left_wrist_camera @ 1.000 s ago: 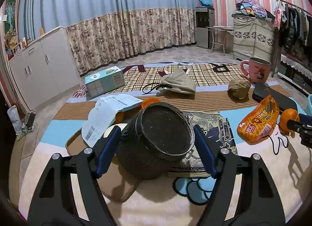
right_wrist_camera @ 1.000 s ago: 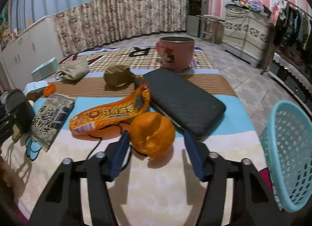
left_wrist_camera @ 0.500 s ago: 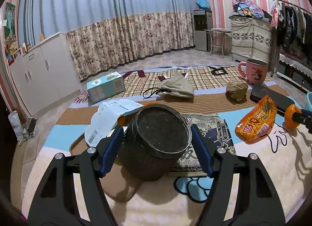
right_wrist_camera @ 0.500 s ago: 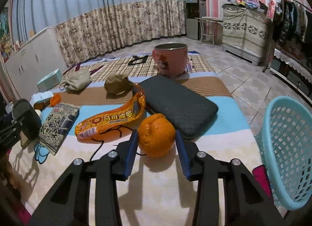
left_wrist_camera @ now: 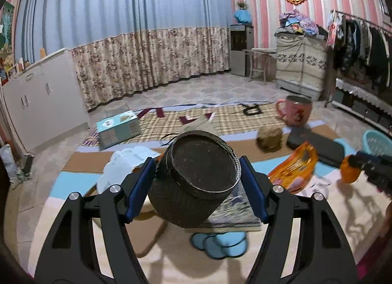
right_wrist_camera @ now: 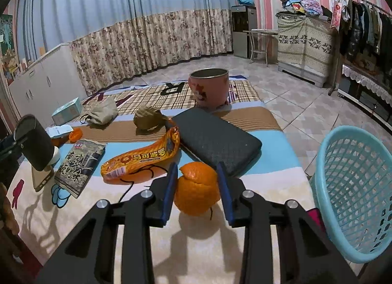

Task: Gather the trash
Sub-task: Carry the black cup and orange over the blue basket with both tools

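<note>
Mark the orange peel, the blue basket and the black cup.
orange peel (right_wrist_camera: 197, 191), right wrist view, front of the rind.
blue basket (right_wrist_camera: 325, 197), right wrist view, near rim.
black cup (left_wrist_camera: 196, 181), left wrist view, its bottom.

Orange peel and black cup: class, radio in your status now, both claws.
Right claw shut on orange peel, lifted. Left claw shut on black cup, tilted. Blue basket to the right, path looks open.

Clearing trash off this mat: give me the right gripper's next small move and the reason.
Probably carry the orange peel right, over the blue basket, then release. The right gripper is shut on the peel and lifted slightly, judging by its shadow, and the basket stands open beside the mat, to its right.
</note>
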`<state>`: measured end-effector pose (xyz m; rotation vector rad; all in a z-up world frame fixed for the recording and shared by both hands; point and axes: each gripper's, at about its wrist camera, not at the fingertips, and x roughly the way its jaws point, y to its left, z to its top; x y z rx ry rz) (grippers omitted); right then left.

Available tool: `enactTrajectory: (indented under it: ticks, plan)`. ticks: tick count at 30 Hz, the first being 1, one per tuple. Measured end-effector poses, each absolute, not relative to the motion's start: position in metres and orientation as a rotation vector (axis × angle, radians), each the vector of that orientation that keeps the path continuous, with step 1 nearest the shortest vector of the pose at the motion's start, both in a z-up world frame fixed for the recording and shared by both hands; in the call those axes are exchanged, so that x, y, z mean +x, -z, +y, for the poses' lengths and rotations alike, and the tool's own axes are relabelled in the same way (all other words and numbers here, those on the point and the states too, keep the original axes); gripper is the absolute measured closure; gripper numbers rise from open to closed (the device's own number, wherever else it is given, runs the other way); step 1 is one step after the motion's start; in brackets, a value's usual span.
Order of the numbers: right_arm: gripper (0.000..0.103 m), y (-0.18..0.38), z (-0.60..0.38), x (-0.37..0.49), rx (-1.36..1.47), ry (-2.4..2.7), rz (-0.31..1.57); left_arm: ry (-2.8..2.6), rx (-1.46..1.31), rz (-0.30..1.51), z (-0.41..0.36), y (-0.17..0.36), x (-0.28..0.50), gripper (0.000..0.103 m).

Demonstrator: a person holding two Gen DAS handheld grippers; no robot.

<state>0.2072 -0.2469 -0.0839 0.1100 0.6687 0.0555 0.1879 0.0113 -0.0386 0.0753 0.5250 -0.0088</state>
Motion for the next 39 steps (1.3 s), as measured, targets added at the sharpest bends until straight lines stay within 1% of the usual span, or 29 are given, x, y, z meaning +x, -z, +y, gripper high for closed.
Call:
enactTrajectory:
  ticks: [5, 11, 24, 36, 38, 39]
  plan:
    - [0.071, 0.076, -0.26, 0.201, 0.134, -0.045, 0.656, 0.064, 0.041, 0.534, -0.011, 0.032, 0.187, 0.035]
    - [0.072, 0.06, -0.284, 0.191, 0.131, -0.007, 0.621, 0.123, 0.092, 0.522, -0.054, 0.028, 0.188, 0.035]
    - [0.072, 0.024, -0.415, 0.151, 0.155, 0.201, 0.575, 0.341, 0.094, 0.503, -0.18, 0.01, 0.187, 0.035]
    - [0.072, 0.024, -0.489, 0.125, 0.181, 0.302, 0.586, 0.519, 0.12, 0.522, -0.293, 0.013, 0.176, 0.035]
    - [0.079, 0.026, -0.499, 0.124, 0.186, 0.312, 0.589, 0.535, 0.127, 0.531, -0.308, 0.016, 0.175, 0.035]
    - [0.08, 0.026, -0.5, 0.123, 0.19, 0.315, 0.591, 0.541, 0.128, 0.536, -0.313, 0.018, 0.175, 0.035]
